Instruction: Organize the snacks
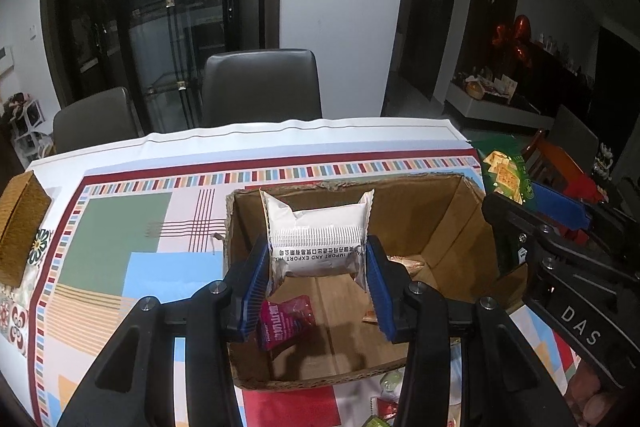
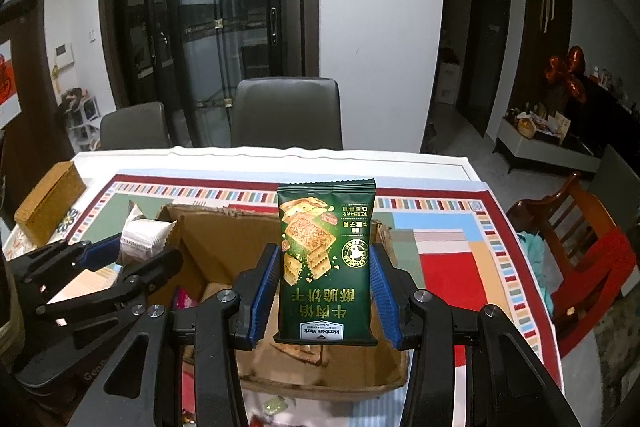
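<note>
Both grippers hang over the open cardboard box point(image 1: 440, 211), tilted down toward its inside and side by side. The left gripper point(image 1: 318, 287) has its blue pads point(image 1: 256, 283) pressed against the two sides of a white snack packet point(image 1: 318, 239), which it holds above the box's left half (the packet stands clear of the box floor). The right gripper point(image 2: 325, 301) sits over the box's right half — its pads point(image 2: 266, 291) clamp a green cracker packet point(image 2: 326, 259) upright by the long edges. From each camera the other gripper's black arms show at the frame's edge, just beside its neighbour, not touching.
</note>
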A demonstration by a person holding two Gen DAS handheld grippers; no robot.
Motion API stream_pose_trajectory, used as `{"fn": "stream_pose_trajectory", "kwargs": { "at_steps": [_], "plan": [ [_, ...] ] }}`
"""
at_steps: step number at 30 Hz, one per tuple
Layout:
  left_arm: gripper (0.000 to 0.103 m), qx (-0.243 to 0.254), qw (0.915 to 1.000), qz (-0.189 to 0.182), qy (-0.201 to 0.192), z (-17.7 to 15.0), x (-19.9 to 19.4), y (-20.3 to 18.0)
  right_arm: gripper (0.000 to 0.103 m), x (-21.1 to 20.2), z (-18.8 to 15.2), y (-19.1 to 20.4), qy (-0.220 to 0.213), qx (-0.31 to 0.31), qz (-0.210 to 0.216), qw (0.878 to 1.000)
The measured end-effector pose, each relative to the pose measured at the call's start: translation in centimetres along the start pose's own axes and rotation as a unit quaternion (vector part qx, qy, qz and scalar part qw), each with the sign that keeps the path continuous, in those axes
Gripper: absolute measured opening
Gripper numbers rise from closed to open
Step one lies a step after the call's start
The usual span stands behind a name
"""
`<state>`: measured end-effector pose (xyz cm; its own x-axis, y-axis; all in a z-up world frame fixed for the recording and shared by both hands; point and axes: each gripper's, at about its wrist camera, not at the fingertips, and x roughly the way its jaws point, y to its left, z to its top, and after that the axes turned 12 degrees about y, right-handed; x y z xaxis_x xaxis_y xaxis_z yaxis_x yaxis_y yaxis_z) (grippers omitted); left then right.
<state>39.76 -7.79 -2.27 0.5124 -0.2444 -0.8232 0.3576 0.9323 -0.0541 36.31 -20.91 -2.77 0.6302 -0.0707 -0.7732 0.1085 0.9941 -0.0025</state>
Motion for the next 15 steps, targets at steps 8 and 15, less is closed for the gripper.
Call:
{"fn": "stream_pose_trajectory", "kwargs": {
  "at_steps": [8, 15],
  "plan": [
    [0.050, 0.009, 0.9999, 0.001, 0.006, -0.12, 0.14, -0.22, 0.046, 0.62, 0.22, -0.23, 0.010, 0.003, 0.002, 1.000],
    [0.069, 0.003, 1.0000, 0.008, 0.000, -0.08, -0.20, 0.10, 0.075, 0.17, 0.31, -0.53, 0.000, 0.006, -0.012, 1.000]
  ]
}}
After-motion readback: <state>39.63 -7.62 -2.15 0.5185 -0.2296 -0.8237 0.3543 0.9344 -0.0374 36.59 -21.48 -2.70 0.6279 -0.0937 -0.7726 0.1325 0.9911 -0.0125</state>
